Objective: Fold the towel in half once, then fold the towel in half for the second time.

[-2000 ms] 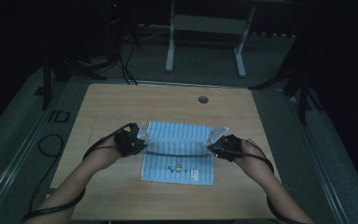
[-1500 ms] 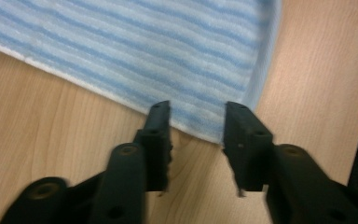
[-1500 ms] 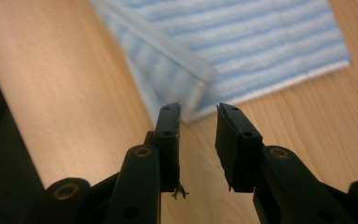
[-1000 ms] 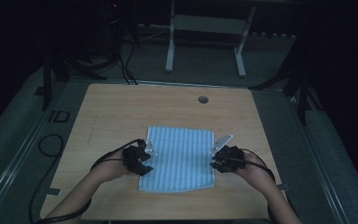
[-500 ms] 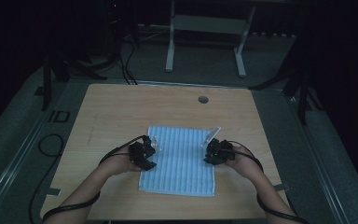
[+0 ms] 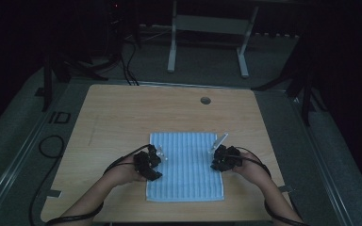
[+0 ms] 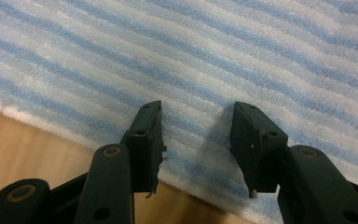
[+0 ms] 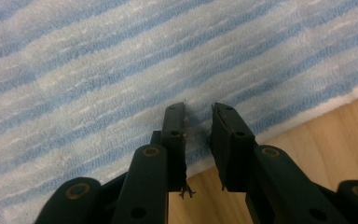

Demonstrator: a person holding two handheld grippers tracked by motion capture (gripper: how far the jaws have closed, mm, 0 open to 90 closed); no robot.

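The wooden table (image 6: 122,117) is sitting square in the middle, pale top catching what little light there is. A small round hole (image 6: 205,100) is showing near its far edge. On the grey floor (image 6: 9,146) at the left, a black cable (image 6: 41,143) is looping beside the table, and more cables (image 6: 130,66) are trailing off into the dark behind. Beyond them a white metal stand (image 6: 171,47) is standing on two legs. At the right, a dark post (image 6: 305,99) is rising from the floor.
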